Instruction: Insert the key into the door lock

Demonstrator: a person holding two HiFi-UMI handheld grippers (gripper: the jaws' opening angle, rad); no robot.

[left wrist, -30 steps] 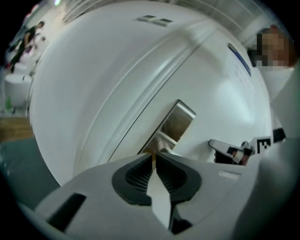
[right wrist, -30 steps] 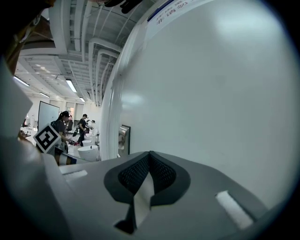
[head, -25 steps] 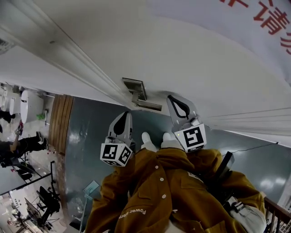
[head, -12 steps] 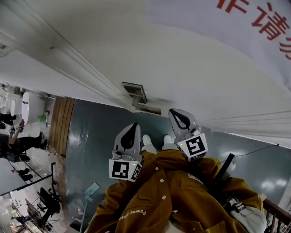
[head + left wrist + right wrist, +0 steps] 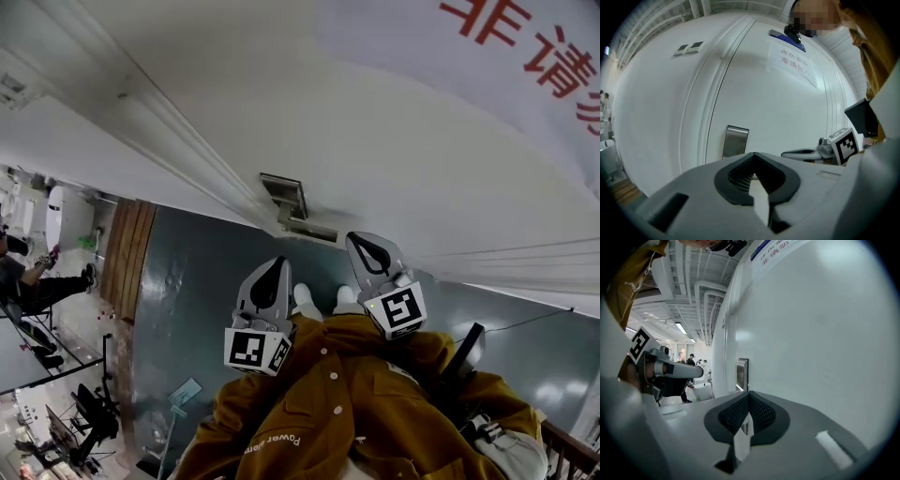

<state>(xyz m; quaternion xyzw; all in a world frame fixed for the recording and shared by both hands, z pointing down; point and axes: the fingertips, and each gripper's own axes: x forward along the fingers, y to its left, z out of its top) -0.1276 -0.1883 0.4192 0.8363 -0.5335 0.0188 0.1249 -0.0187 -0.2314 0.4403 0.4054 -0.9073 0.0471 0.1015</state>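
Facing the door [image 5: 394,122], tips aimed toward its lock plate [image 5: 283,194]. Held the left gripper [image 5: 274,264] and right gripper [image 5: 362,240] side by side, short of that plate and clear of it, probably for alignment. Had both pairs of jaws pressed together, nothing seen between. Showed no key at the plate or elsewhere; whereabouts unclear.
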